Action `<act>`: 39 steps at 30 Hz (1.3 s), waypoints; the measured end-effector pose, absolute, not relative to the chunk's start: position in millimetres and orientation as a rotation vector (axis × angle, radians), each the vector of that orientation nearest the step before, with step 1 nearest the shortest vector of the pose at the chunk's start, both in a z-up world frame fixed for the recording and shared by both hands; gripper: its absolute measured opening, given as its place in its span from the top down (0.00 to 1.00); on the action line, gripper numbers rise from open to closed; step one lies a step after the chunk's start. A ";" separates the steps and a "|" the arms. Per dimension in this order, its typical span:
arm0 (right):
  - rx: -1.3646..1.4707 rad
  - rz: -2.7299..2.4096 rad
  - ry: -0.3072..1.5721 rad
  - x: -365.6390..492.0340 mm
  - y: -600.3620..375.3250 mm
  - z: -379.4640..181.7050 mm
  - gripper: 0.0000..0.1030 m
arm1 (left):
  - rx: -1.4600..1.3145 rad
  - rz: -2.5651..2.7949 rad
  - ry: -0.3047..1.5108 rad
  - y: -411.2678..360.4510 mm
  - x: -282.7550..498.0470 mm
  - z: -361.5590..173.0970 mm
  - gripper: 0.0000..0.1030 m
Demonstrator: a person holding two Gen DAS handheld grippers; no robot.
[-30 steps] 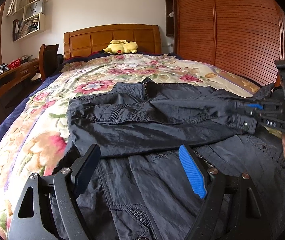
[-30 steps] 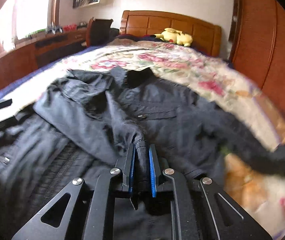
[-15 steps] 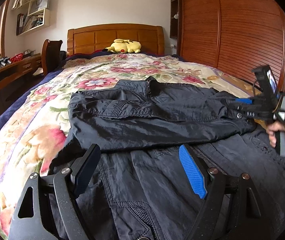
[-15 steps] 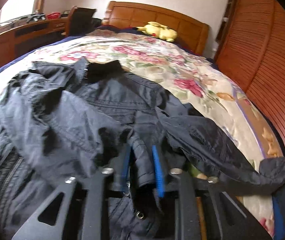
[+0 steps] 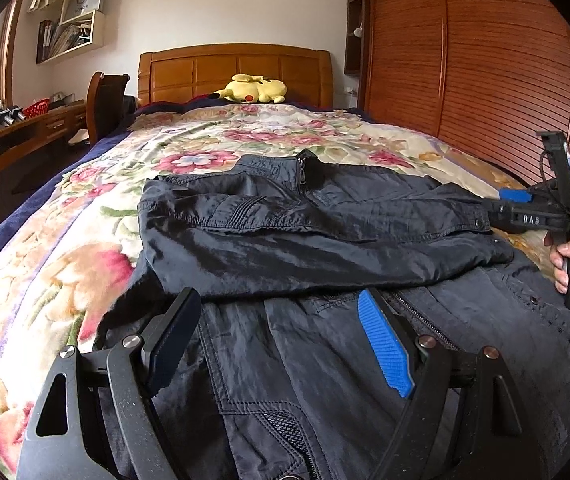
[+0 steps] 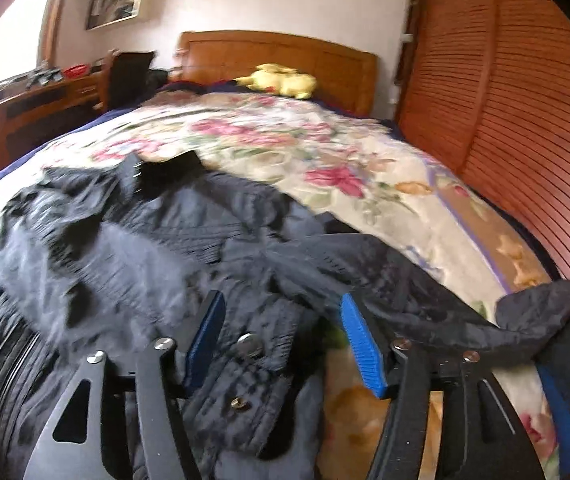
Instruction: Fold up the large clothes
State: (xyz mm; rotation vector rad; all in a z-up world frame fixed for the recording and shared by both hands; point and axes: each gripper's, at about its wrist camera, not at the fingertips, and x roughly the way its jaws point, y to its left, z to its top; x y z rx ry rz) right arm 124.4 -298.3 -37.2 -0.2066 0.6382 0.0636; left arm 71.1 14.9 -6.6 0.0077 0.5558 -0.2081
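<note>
The dark jacket (image 5: 325, 248) lies spread on the floral bed (image 5: 85, 240), one sleeve folded across its chest. The left tongs (image 5: 281, 340) hover apart above its lower front — nothing between them. The right tongs (image 6: 281, 336) are opening, the sleeve cuff (image 6: 245, 376) lying loose between the pads.

The dark nylon zip-front jacket (image 5: 325, 240) lies on the floral-print quilted bedspread (image 5: 85, 248), directly under and ahead of the left gripper (image 5: 281, 344). One sleeve is folded across the jacket's chest, ahead of that gripper; its snap-button cuff (image 6: 245, 376) lies between the right gripper's (image 6: 285, 344) opening jaws, not pressed. Far ahead, a yellow plush toy (image 5: 255, 89) lies before the wooden panelled headboard (image 5: 237, 72).
</note>
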 end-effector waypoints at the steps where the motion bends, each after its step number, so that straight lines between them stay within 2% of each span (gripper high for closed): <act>1: -0.227 0.067 0.657 126.4 -296.0 -40.8 0.36 | 0.006 -0.208 0.555 15.5 70.9 -6.5 0.21; 8: -0.265 0.070 0.791 158.5 -302.3 -68.3 0.37 | 0.014 -0.205 0.551 16.4 70.0 -6.8 0.21; 10: -0.208 0.102 0.820 169.4 -308.3 -70.7 0.49 | 0.015 -0.205 0.550 16.6 69.8 -6.8 0.21; 11: -0.188 0.121 0.824 170.9 -310.2 -70.7 0.64 | 0.014 -0.206 0.551 16.4 69.9 -6.9 0.21; 13: -0.172 0.160 0.818 174.0 -315.3 -68.7 0.81 | 0.016 -0.205 0.553 16.3 69.7 -7.0 0.21; 14: -0.179 0.175 0.814 175.2 -316.1 -68.0 0.96 | 0.018 -0.205 0.554 15.5 69.5 -7.1 0.21; 18: -0.220 0.101 0.745 167.3 -325.7 -60.9 0.97 | 0.026 -0.204 0.553 12.9 70.1 -7.1 0.21; 23: -0.230 0.061 0.737 159.2 -324.9 -58.2 0.97 | 0.028 -0.204 0.552 11.8 69.9 -7.8 0.21; 24: -0.250 0.047 0.727 157.8 -319.5 -57.4 1.00 | 0.028 -0.204 0.552 11.8 69.9 -7.8 0.21; 37: -0.229 0.015 0.669 128.1 -324.6 -28.4 1.00 | 0.035 -0.203 0.551 10.6 69.9 -7.9 0.21; 38: -0.237 0.004 0.677 126.3 -329.6 -26.1 0.99 | 0.040 -0.203 0.553 10.1 70.1 -8.1 0.21; 39: -0.249 -0.011 0.683 124.2 -334.0 -23.0 0.93 | 0.045 -0.204 0.555 9.1 70.5 -8.2 0.21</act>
